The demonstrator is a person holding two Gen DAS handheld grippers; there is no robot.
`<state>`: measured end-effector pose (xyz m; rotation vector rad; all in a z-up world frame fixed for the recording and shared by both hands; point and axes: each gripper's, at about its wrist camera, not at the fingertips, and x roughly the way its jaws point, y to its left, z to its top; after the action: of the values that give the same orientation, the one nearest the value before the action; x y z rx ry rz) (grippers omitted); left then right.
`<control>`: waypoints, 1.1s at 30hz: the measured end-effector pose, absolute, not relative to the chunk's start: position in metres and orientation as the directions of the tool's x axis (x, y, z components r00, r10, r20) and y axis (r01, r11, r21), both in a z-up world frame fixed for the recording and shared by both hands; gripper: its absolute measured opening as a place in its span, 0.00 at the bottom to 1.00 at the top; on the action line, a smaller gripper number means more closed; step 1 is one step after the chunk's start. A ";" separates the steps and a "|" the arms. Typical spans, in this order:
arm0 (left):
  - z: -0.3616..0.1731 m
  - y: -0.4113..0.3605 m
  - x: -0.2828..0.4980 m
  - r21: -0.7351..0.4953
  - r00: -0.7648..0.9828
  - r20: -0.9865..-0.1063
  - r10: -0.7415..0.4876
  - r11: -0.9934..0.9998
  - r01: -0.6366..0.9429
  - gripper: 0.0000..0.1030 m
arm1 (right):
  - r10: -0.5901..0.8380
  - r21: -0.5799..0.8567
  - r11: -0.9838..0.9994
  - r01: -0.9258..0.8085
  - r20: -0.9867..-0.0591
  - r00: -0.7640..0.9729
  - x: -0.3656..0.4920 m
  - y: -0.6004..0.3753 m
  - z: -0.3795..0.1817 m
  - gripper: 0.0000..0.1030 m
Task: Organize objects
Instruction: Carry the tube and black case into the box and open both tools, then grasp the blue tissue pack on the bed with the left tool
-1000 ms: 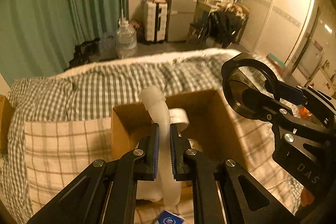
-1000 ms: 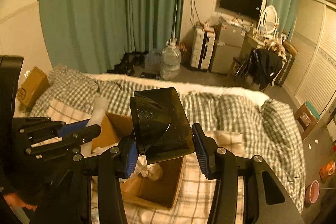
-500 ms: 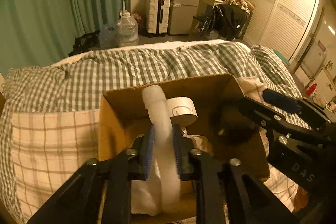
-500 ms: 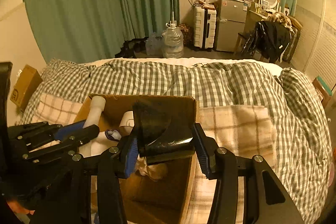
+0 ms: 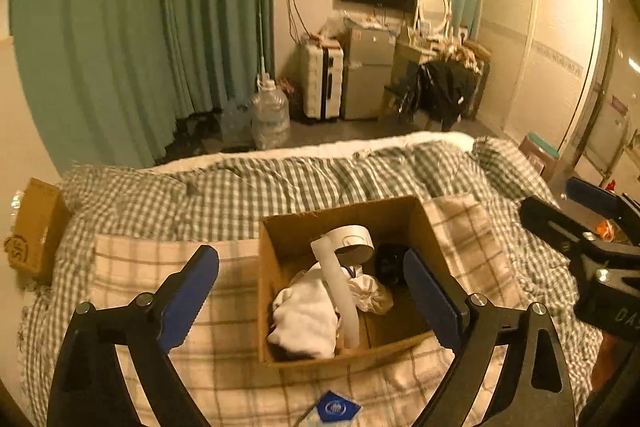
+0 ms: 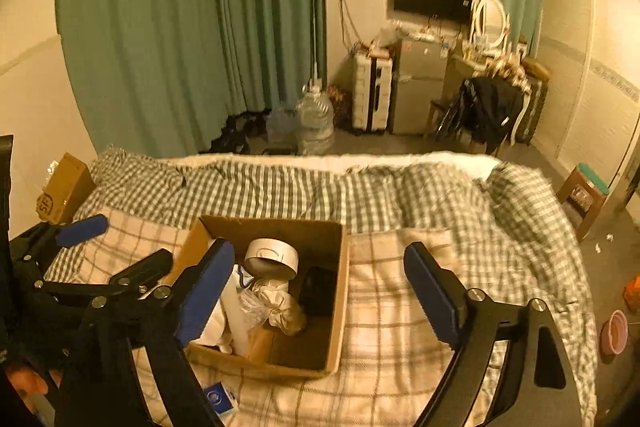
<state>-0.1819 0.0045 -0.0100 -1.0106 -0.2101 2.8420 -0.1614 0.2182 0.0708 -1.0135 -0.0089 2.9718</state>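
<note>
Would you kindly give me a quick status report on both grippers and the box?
Left gripper and right gripper: jaws opening, nothing between them. Cardboard box on bed, white tube and black item inside. Nothing in the way.

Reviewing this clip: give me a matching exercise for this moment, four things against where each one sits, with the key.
Things:
1. white tube
2. black object
3. small blue packet
4. closed brown box

Places:
A. on the bed's left edge
B. on the blanket, in front of the open cardboard box
C. in the open box, right side
D. leaning in the open box, over white cloth

Pairs: 1-D, 2-C, 3-B, 4-A
</note>
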 end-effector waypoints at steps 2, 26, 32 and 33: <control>-0.002 -0.001 -0.166 -0.161 -0.787 -0.601 0.139 -0.986 -0.051 0.99 | 0.013 -0.020 -1.000 -0.001 -0.592 -0.806 -0.141 0.216 0.086 0.88; -0.117 -0.008 -0.094 -0.173 -0.757 -0.649 0.074 -0.983 0.053 1.00 | 0.077 -0.067 -0.997 -0.042 -0.681 -0.729 -0.075 0.196 -0.022 1.00; -0.187 0.020 -0.110 -0.182 -0.625 -0.767 0.144 -0.983 -0.003 1.00 | 0.084 -0.038 -0.996 -0.085 -0.759 -0.646 -0.092 0.213 -0.084 1.00; -0.198 0.025 -0.113 -0.182 -0.594 -0.789 0.156 -0.983 -0.017 1.00 | 0.081 -0.029 -0.995 -0.093 -0.772 -0.630 -0.095 0.215 -0.092 1.00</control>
<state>-0.1131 0.0247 -0.1981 -1.3647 -0.2371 2.7113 -0.0949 0.2147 -0.0921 -1.3031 0.0212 2.7524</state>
